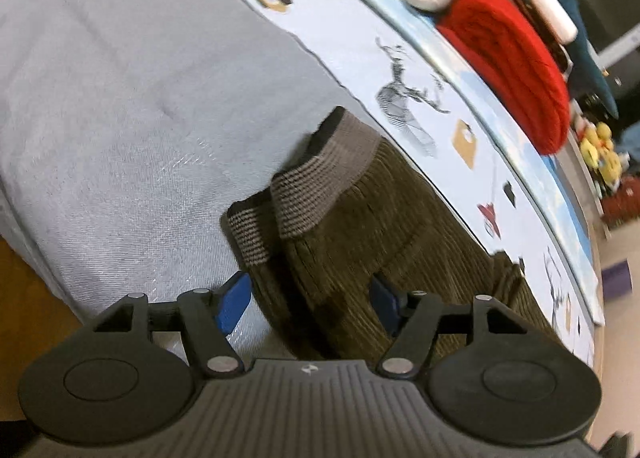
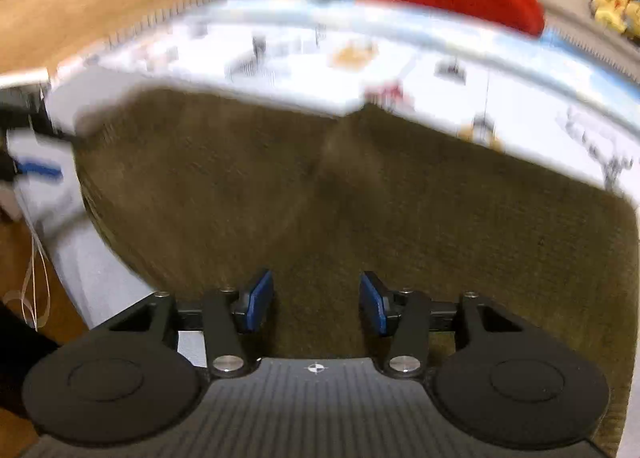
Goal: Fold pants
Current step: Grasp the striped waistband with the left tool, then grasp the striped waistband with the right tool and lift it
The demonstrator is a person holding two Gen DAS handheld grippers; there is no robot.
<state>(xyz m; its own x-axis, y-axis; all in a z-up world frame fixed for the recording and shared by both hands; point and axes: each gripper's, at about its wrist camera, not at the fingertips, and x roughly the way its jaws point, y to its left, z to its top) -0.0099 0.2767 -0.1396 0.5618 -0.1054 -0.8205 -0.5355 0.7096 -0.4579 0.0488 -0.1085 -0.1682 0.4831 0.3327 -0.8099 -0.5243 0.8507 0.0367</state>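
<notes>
So the brown corduroy pants (image 1: pixel 360 226) lie flat on the grey bed cover (image 1: pixel 112 98), ribbed cuffs (image 1: pixel 320 178) stacked together, and both the left gripper (image 1: pixel 310 298) and right gripper (image 2: pixel 316 302) hover over them wide open, holding nothing, probably lining up for the next fold.

No words, numbers or brand names can be read in either view. The pale printed sheet (image 1: pixel 360 38) carries only small pictures, among them a sketched deer and red and yellow shapes. Each black ribbed gripper body (image 2: pixel 316 398) bears a small round crosshair mark (image 2: pixel 315 368), without any lettering.
</notes>
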